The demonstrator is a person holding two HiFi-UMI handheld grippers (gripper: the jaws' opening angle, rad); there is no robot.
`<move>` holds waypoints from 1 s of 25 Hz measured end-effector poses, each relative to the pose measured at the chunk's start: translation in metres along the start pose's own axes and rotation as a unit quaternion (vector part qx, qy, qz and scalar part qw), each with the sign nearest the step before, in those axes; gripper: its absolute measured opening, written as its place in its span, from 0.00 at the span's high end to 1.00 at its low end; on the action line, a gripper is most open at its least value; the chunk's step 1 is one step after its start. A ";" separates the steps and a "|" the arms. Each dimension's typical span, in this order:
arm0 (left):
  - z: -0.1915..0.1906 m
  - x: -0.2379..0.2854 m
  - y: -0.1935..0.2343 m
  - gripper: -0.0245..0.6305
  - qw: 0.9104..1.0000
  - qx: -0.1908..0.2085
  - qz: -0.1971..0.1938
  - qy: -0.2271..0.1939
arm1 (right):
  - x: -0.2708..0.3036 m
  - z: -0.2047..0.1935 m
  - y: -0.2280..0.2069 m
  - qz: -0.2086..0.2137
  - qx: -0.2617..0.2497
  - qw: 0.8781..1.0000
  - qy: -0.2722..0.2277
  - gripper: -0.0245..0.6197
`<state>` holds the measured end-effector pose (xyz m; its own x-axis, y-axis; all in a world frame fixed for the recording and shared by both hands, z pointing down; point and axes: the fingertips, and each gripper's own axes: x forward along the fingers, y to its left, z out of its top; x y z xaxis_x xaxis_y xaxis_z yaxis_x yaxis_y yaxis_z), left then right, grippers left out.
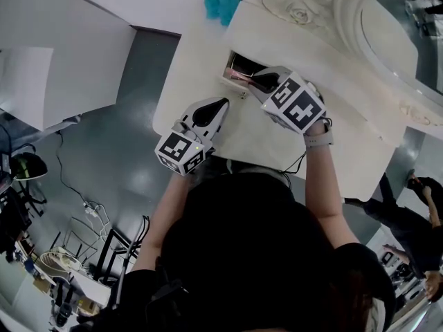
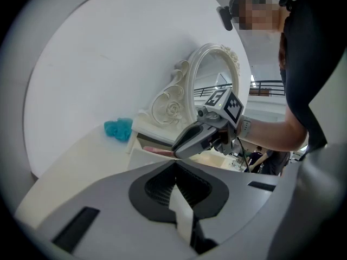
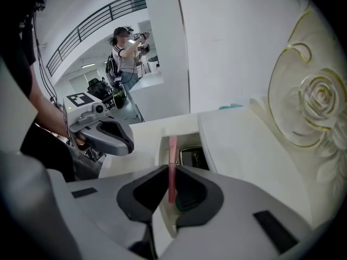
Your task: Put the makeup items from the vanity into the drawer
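**Right claw** (image 3: pixel 172 173): We record its jaws drawn nearly together, pinching a thin pink makeup stick (image 3: pixel 172 148) by its lower end. The claw tilts steeply down over the open drawer (image 3: pixel 162 145), and the stick's free end points into it.

**Left claw** (image 2: pixel 176 167): We log its jaws closed with nothing between them. It hangs on the near side of the drawer, apart from it, above the counter (image 1: pixel 187 75).

**Drawer contents:** We note one dark case (image 3: pixel 191 156) with a gilt edge lying inside.

**Teal fluffy object** (image 2: pixel 119 128): It sits on the counter beyond the drawer, well apart from it. We cannot tell what it is.

**Step in hand, as we judge it:** The stick is being brought to the drawer for placing. The next move calls for lowering the stick inside the drawer walls, clear of the dark case, then parting the jaws.

**Views compared:**
- Only the right gripper view shows the grip itself and the case in the drawer.
- The left gripper view shows the right claw from the side, over the drawer.
- The head view alone shows both claws by the drawer at once, though the right claw covers part of the opening.
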<state>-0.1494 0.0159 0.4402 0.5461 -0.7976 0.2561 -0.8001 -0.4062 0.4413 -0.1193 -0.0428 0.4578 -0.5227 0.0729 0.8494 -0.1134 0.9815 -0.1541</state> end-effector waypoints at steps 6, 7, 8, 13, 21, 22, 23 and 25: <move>0.001 -0.003 0.002 0.94 1.000 -0.001 0.003 -0.002 | -0.002 -0.006 0.000 0.014 -0.003 1.000 0.024 0.88; 0.000 -0.003 0.002 0.94 1.000 -0.002 0.003 -0.002 | -0.002 -0.006 -0.001 0.013 -0.006 1.000 0.028 0.88; 0.000 -0.004 0.002 0.94 1.000 -0.003 0.003 -0.002 | -0.001 -0.006 -0.002 0.011 -0.007 0.999 0.030 0.88; 0.000 -0.005 0.001 0.94 1.000 -0.004 0.003 -0.001 | 0.005 -0.001 -0.004 -0.001 -0.019 0.999 0.029 0.88; -0.003 -0.006 0.002 0.94 1.000 -0.008 0.005 -0.004 | 0.007 -0.003 -0.006 -0.007 -0.030 0.999 0.025 0.88; -0.003 -0.006 0.002 0.94 1.000 -0.008 0.005 -0.004 | 0.006 -0.003 -0.005 -0.004 -0.029 0.999 0.023 0.88; -0.003 -0.006 0.002 0.94 1.000 -0.009 0.004 -0.004 | 0.005 -0.003 -0.005 -0.002 -0.028 0.999 0.021 0.88; -0.003 -0.006 0.001 0.94 1.000 -0.009 0.004 -0.004 | 0.003 -0.002 -0.003 0.003 -0.026 1.000 0.016 0.88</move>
<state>-0.1527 0.0214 0.4417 0.5381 -0.8043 0.2522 -0.7997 -0.3927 0.4541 -0.1189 -0.0450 0.4621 -0.4960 0.0831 0.8644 -0.0662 0.9889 -0.1331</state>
